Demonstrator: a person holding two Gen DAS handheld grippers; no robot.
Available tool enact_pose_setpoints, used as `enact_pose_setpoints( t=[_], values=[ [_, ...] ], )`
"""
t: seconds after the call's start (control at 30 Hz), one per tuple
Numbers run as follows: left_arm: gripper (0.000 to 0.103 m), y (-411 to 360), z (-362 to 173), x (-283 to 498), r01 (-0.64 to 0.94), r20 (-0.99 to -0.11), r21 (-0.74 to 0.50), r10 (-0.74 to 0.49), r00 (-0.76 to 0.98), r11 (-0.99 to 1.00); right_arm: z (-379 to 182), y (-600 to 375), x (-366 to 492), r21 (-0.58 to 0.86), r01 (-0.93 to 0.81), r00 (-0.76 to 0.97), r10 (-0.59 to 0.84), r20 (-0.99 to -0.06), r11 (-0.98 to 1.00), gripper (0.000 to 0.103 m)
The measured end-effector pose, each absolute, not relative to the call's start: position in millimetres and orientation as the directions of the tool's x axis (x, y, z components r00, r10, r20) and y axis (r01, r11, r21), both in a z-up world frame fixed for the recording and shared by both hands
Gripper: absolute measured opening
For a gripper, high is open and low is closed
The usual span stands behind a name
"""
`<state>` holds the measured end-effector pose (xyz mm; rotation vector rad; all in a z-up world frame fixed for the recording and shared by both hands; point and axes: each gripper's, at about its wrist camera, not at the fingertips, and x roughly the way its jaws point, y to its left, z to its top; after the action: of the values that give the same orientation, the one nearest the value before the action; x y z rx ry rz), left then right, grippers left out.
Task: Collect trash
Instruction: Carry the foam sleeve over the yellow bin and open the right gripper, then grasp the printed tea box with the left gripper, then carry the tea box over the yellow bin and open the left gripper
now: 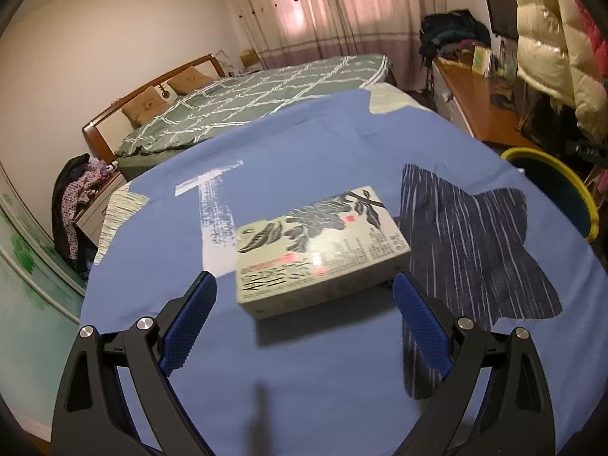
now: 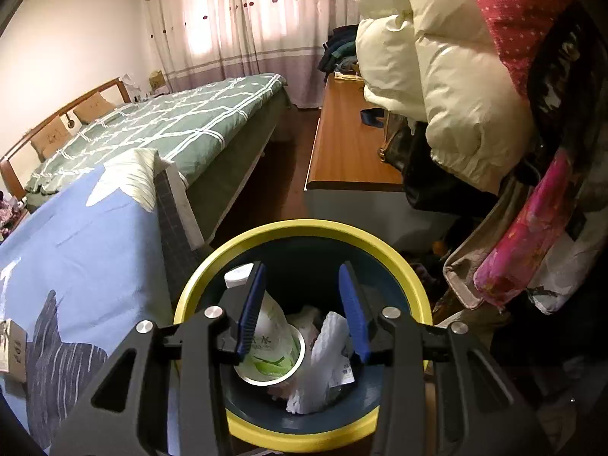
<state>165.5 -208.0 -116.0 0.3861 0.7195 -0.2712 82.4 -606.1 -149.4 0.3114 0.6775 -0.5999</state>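
Note:
A flat cardboard box (image 1: 319,250) with leaf drawings and printed text lies on the blue bedspread (image 1: 311,144). My left gripper (image 1: 304,279) is wide open just in front of it; the box's near end lies between the blue fingertips, which stand apart from it. The box's edge (image 2: 13,349) also shows at the far left of the right wrist view. My right gripper (image 2: 302,268) hangs over the yellow-rimmed bin (image 2: 304,228), partly open with nothing between its pads. Inside the bin lie a paper cup with green print (image 2: 271,342) and crumpled white paper (image 2: 326,361).
The bin (image 1: 551,159) stands on the floor off the bed's right edge. A second bed with a green checked cover (image 1: 247,98) lies beyond. A low wooden cabinet (image 2: 349,144) and hanging puffy coats (image 2: 437,76) crowd the right side.

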Motion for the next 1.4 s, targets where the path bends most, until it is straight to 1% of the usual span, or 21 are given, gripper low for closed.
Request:
enact_pose_setpoints(
  t=[0.1,0.27,0.4,0.53,0.63,0.7,0.8,0.9,1.0,1.2,1.33,1.37,1.4],
  values=[
    [0.093,-219,-124,173,0.349,-0.688,0.29,-0.06,0.723,0.891,-150,-609,80,0.093,0.607,0.629,-0.405,-0.663,0.789,0.039],
    [0.093,-226,-132,189,0.337,-0.692,0.329,-0.017,0.722,0.882,-152,-614,75,0.111,0.605,0.635,-0.394,-0.664,0.788,0.039],
    [0.093,-231,-128,209,0.321,-0.689,0.325,-0.01,0.725,0.89,-154,-617,73,0.123,0.605,0.637,-0.386,-0.668,0.787,0.039],
    [0.093,-242,-121,244,0.291,-0.668,0.349,0.019,0.744,0.891,-154,-616,75,0.127,0.599,0.641,-0.379,-0.667,0.79,0.039],
    [0.093,-241,-115,273,0.273,-0.673,0.335,0.026,0.739,0.902,-153,-612,77,0.125,0.59,0.645,-0.373,-0.667,0.798,0.039],
    [0.093,-237,-107,285,0.283,-0.684,0.307,0.004,0.729,0.909,-153,-610,77,0.123,0.586,0.647,-0.371,-0.666,0.801,0.039],
    [0.093,-225,-100,293,0.336,-0.728,0.226,-0.071,0.681,0.914,-153,-609,79,0.129,0.579,0.649,-0.36,-0.67,0.805,0.039],
    [0.093,-215,-106,296,0.43,-0.783,0.134,-0.171,0.598,0.893,-155,-608,81,0.135,0.573,0.65,-0.348,-0.676,0.808,0.039],
    [0.094,-211,-115,298,0.498,-0.816,0.085,-0.226,0.531,0.863,-158,-605,84,0.138,0.561,0.652,-0.333,-0.681,0.816,0.039],
    [0.096,-215,-130,311,0.602,-0.838,0.058,-0.289,0.463,0.797,-154,-602,83,0.137,0.559,0.655,-0.334,-0.678,0.818,0.04],
    [0.096,-227,-145,318,0.634,-0.862,0.085,-0.263,0.434,0.769,-153,-600,83,0.134,0.556,0.657,-0.334,-0.676,0.821,0.04],
    [0.095,-228,-148,319,0.638,-0.863,0.09,-0.259,0.433,0.765,-152,-600,82,0.134,0.554,0.657,-0.333,-0.676,0.822,0.04],
    [0.09,-230,-150,319,0.642,-0.866,0.095,-0.255,0.43,0.761,-152,-599,82,0.133,0.552,0.658,-0.332,-0.675,0.823,0.04]
  ],
)
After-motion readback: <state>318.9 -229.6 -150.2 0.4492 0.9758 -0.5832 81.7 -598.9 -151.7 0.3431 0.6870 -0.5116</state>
